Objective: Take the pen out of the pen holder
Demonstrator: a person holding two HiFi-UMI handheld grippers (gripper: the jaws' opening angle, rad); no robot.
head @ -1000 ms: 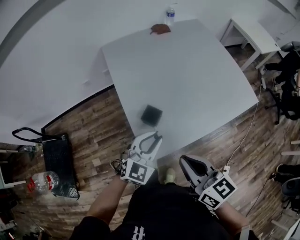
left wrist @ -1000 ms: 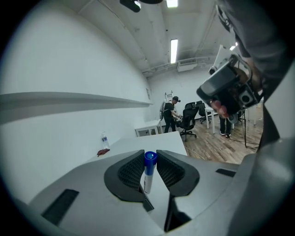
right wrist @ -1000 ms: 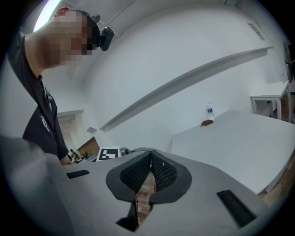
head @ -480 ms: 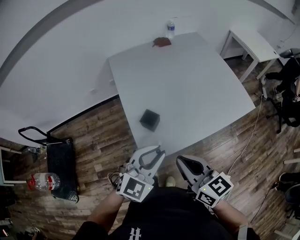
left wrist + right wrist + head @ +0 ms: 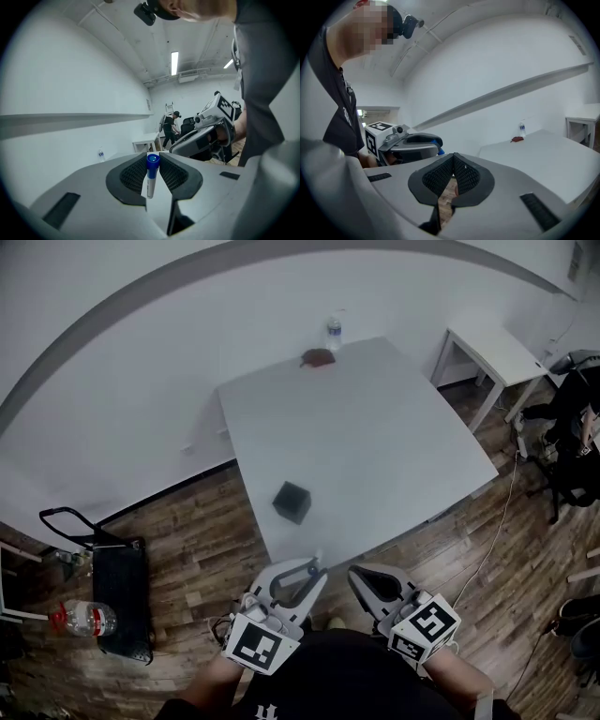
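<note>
Left gripper (image 5: 152,165): clamped on blue-capped pen (image 5: 150,177), out of holder | Right gripper (image 5: 452,174): jaws together, nothing between | Pen holder (image 5: 292,502): on table (image 5: 375,427), 11 o'clock of left gripper, apart

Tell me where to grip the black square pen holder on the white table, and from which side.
Probably come from above and close the jaws across two opposite flat walls of the black square pen holder, near its rim. It stands upright on the white table with nothing close beside it.
</note>
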